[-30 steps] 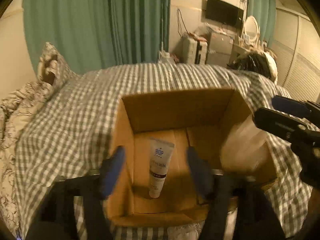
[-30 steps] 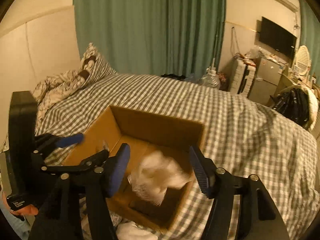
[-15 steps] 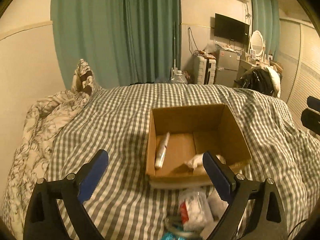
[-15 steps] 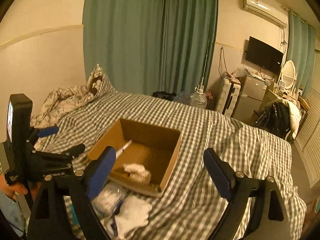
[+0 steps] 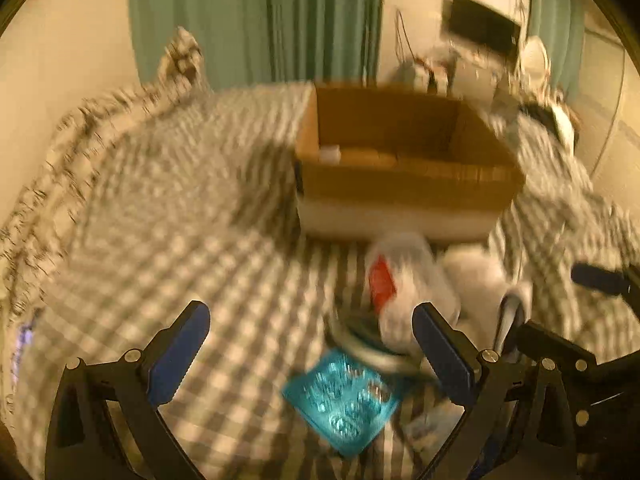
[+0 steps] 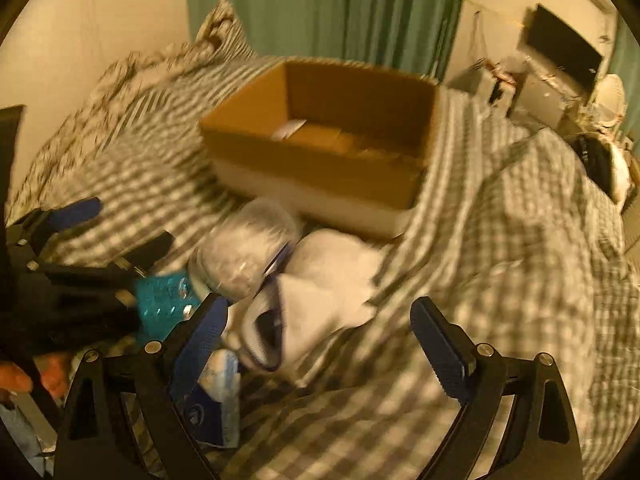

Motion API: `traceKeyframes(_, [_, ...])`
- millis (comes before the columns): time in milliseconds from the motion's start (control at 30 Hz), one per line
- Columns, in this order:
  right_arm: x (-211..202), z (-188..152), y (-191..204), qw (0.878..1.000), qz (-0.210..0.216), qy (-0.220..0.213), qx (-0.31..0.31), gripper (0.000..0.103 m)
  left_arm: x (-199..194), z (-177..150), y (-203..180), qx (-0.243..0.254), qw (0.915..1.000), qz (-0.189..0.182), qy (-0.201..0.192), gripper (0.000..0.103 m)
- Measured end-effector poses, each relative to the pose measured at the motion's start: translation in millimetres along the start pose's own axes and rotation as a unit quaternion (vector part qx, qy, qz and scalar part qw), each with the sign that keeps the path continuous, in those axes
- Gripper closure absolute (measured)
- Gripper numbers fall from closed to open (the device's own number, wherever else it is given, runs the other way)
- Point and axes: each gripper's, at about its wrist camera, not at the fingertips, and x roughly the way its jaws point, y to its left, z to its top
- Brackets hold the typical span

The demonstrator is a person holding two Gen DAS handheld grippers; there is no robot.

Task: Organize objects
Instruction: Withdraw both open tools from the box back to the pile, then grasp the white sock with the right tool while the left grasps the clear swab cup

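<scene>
Grippers: left gripper (image 5: 310, 344) and right gripper (image 6: 318, 334) both spread wide, jaws just opened, nothing grasped; teal packet (image 5: 340, 400), white sock (image 6: 320, 292) lie before cardboard box (image 5: 400, 184).

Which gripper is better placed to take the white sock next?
Right. The right gripper is open with the white sock lying just ahead between its fingers. The left gripper is open over the teal packet instead, with the sock off to its right.
</scene>
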Motion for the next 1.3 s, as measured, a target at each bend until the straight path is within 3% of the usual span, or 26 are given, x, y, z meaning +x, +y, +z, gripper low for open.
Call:
traceKeyframes(100, [15,-2,5,1.000,-0.002,0.013,-0.005,0.011,6,-4,-4,0.010,0.9997,0.020,0.002,0.000])
traceKeyframes(167, [20,-4,3,1.000,-0.004,0.023,0.001,0.014,8,-4,-4,0.011,0.9999,0.009,0.007,0.000])
traceKeyframes(233, [25,-4,-2,0.999,0.004,0.033,0.012,0.027,8,-5,-4,0.008,0.9999,0.005,0.009,0.000])
traceKeyframes(267, [24,-4,-5,0.999,0.012,0.035,0.017,0.038,9,-5,-4,0.008,0.9999,0.007,0.011,0.000])
traceKeyframes(300, [24,-4,-7,0.999,0.019,0.036,0.019,0.058,10,-5,-5,0.008,0.9999,0.007,0.013,0.000])
traceKeyframes(367, [22,-3,-7,0.999,0.024,0.029,0.016,0.074,10,-4,-8,0.012,0.9998,0.008,0.014,0.000])
traceKeyframes(600, [-16,11,-30,0.998,0.029,-0.025,0.047,0.090,9,2,-26,0.026,0.9995,-0.010,0.013,0.000])
traceKeyframes(733, [-31,16,-40,0.998,0.000,-0.051,0.047,0.095,15,10,-47,0.025,0.9987,-0.038,0.023,0.000])
traceKeyframes(967, [-17,9,-50,0.997,0.017,-0.037,0.059,0.096,44,15,-67,0.034,0.9976,-0.039,0.045,0.003])
traceKeyframes(1067, [-13,6,-51,0.998,0.019,-0.033,0.058,0.094,56,14,-65,0.031,0.9963,-0.052,0.061,0.029])
traceKeyframes(1100, [-12,6,-51,0.998,0.018,-0.034,0.057,0.090,58,13,-63,0.028,0.9956,-0.061,0.066,0.040])
traceKeyframes(1133, [-11,5,-50,0.998,0.019,-0.032,0.055,0.085,59,12,-63,0.025,0.9954,-0.063,0.068,0.040])
traceKeyframes(1200, [-10,4,-48,0.998,0.016,-0.030,0.053,0.048,55,11,-63,0.035,0.9959,-0.054,0.063,0.040])
traceKeyframes(1233, [-11,3,-48,0.998,0.016,-0.031,0.054,0.042,53,10,-63,0.040,0.9961,-0.050,0.061,0.040])
traceKeyframes(1300, [-11,2,-46,0.998,0.021,-0.033,0.055,0.041,47,9,-60,0.038,0.9964,-0.050,0.057,0.040])
